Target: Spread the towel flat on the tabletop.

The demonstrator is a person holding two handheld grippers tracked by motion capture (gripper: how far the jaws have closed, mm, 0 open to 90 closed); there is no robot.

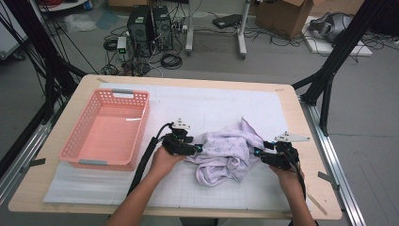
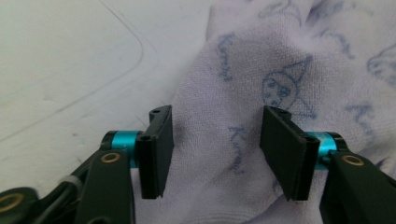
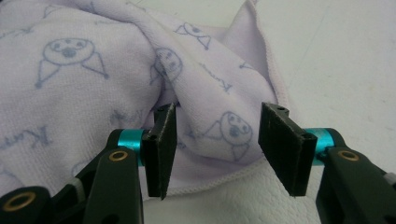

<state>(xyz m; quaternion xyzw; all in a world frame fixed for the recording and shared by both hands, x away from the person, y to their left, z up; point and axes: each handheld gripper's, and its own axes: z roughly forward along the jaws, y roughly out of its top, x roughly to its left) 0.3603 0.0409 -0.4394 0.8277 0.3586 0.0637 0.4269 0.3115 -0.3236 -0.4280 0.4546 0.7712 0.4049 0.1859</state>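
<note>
A crumpled pale lilac towel [image 1: 228, 148] with small printed faces lies on the white mat in the middle of the table. My left gripper [image 1: 200, 149] is at the towel's left edge, jaws open with towel cloth [image 2: 224, 140] lying between and under them. At the towel's right edge sits my right gripper [image 1: 257, 152], also open, its jaws straddling a raised fold of the towel [image 3: 219, 126] near the hem. Neither pair of jaws is closed on the cloth.
An empty pink plastic basket [image 1: 75, 141] stands on the left part of the table. A white mat [image 1: 207, 101] covers most of the wooden tabletop [image 1: 306, 136]. Computers, cables and boxes are on the floor beyond the far edge.
</note>
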